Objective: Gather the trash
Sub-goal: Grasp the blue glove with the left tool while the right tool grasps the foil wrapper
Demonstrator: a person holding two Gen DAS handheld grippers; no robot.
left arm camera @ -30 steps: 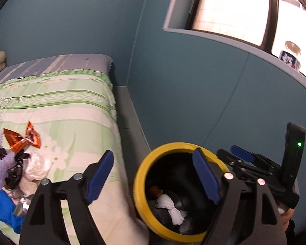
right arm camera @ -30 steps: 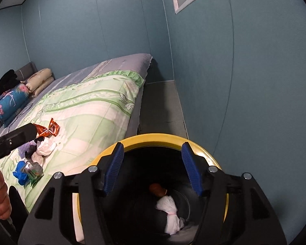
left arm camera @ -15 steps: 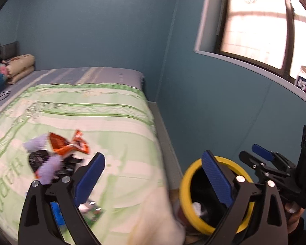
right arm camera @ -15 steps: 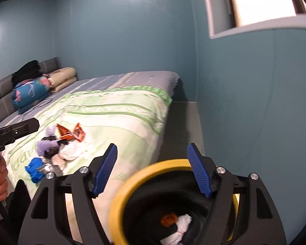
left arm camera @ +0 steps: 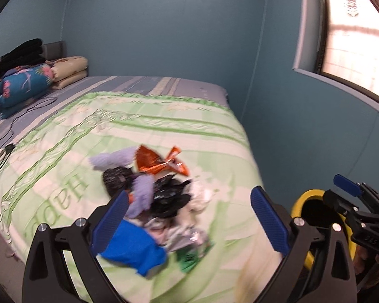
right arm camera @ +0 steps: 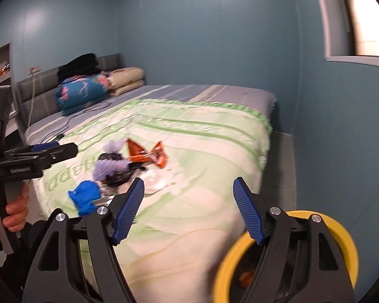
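A pile of trash (left arm camera: 161,197) lies on the green bed cover: an orange wrapper (left arm camera: 159,162), black plastic bags, purple fluff, a blue piece (left arm camera: 134,250), white tissue and foil. The pile also shows in the right wrist view (right arm camera: 118,171). My left gripper (left arm camera: 189,224) is open and empty, close above the pile's near side. My right gripper (right arm camera: 189,212) is open and empty, above the bed edge beside the yellow-rimmed black bin (right arm camera: 288,257). The bin (left arm camera: 313,217) stands on the floor at the bed's right side and holds some trash.
The bed (left arm camera: 70,151) fills the left and middle. Folded bedding and pillows (left arm camera: 27,83) lie at its head, with a black cable (left arm camera: 5,141) on the sheet. A blue wall and window (left arm camera: 353,48) stand right. A narrow floor strip (right arm camera: 283,161) runs between bed and wall.
Both grippers swung left, away from the bin's opening toward the bed. The trash pile moved from the left edge to between the left fingers. The bin slid to the lower right in both views.
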